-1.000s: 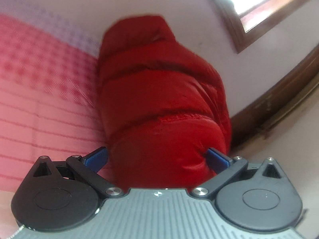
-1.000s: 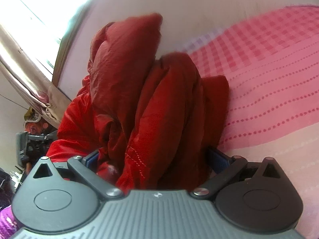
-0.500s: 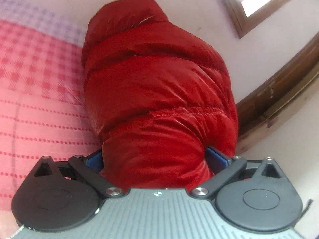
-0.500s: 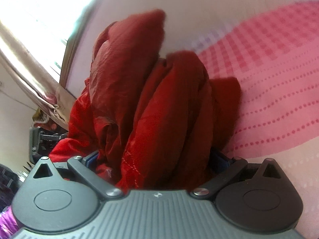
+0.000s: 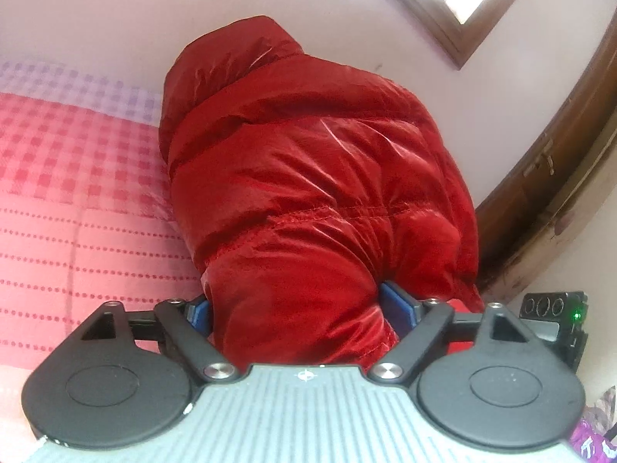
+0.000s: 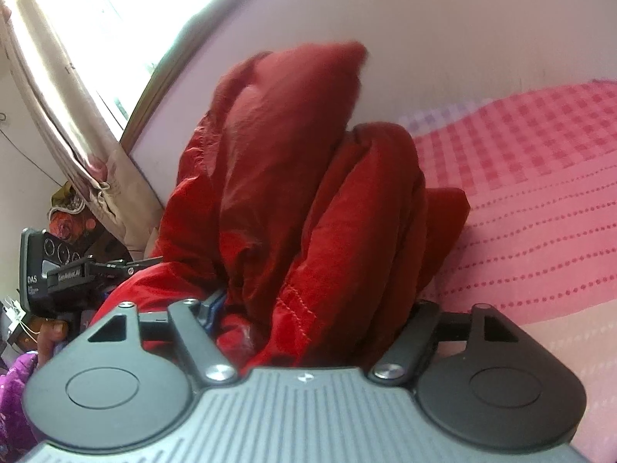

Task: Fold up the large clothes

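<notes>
A shiny red quilted puffer jacket [image 5: 308, 177] hangs bunched from both grippers above a pink bed. My left gripper [image 5: 299, 308] is shut on a thick fold of the red jacket, whose padded bulk fills the view ahead. My right gripper [image 6: 312, 308] is shut on another gathered part of the jacket [image 6: 308, 193], which rises in dark folds in front of it. The blue finger pads [image 5: 397, 306] are mostly buried in fabric. The left gripper's body [image 6: 58, 270] shows at the left edge of the right wrist view.
The bed has a pink sheet [image 5: 77, 208] with dotted stripes and a checked band [image 6: 520, 142]. A pale wall [image 5: 115, 7] stands behind. A wooden window frame [image 5: 455, 27] and a dark wooden frame [image 5: 547, 177] are at the right. A curtain [image 6: 77, 123] hangs by the window.
Both grippers have shifted with the jacket still held. In the left view the jacket now looks larger and sits more to the right; the right view has tilted and the left gripper's body shows closer.
</notes>
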A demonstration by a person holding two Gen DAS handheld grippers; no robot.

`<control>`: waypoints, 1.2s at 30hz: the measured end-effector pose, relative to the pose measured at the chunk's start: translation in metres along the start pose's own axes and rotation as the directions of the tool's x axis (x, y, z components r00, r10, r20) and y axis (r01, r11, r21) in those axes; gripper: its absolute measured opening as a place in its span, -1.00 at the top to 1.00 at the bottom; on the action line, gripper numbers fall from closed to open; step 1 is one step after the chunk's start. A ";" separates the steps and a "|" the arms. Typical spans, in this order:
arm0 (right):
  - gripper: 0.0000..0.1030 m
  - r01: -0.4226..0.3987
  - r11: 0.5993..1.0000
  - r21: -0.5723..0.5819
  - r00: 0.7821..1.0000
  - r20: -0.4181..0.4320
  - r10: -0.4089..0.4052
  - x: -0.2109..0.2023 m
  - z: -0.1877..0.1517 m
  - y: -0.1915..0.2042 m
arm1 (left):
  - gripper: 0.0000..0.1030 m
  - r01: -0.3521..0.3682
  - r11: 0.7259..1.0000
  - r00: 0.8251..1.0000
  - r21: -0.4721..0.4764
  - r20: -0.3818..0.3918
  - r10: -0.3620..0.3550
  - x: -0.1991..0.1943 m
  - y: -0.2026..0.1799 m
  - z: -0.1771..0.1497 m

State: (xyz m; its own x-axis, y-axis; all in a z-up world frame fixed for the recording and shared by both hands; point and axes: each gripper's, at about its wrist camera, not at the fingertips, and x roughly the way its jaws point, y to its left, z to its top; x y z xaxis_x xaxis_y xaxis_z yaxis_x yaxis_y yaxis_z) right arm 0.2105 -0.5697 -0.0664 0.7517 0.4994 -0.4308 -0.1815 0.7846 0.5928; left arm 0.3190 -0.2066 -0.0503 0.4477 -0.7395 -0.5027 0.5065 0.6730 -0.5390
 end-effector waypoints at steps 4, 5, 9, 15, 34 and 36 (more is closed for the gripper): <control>-1.00 -0.027 0.996 0.080 0.998 -0.057 0.031 0.016 0.004 -0.015 | -1.00 0.005 1.000 1.000 -0.007 -0.011 -0.005 0.009 0.007 0.006; -1.00 -0.045 0.992 0.116 0.997 -0.058 0.052 0.020 0.003 -0.020 | -1.00 0.005 1.000 1.000 -0.003 -0.011 -0.005 0.011 0.007 0.006; -0.99 -0.071 0.990 0.125 0.997 -0.021 0.074 0.024 0.001 -0.024 | -0.91 -0.022 0.999 1.000 0.026 0.012 0.022 0.011 -0.001 0.002; -0.52 -0.060 0.998 0.023 0.996 0.061 0.059 0.009 -0.004 -0.001 | -0.61 -0.141 0.978 0.988 0.155 0.088 0.128 0.000 -0.035 -0.010; -0.42 -0.110 0.994 -0.028 0.992 0.062 0.112 0.028 -0.019 0.070 | -0.39 -0.334 0.913 0.935 0.233 0.207 0.289 -0.075 -0.059 -0.027; -0.42 -0.124 0.992 -0.035 0.991 0.053 0.126 0.034 -0.021 0.083 | -0.38 -0.354 0.907 0.926 0.227 0.219 0.306 -0.082 -0.059 -0.029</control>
State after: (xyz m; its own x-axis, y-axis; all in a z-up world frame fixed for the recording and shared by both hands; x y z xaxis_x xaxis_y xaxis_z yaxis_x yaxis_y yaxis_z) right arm 0.2077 -0.4802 -0.0461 0.7556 0.5737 -0.3160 -0.2954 0.7291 0.6173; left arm 0.2313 -0.1850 0.0032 0.7315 -0.4817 -0.4826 0.4683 0.8694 -0.1579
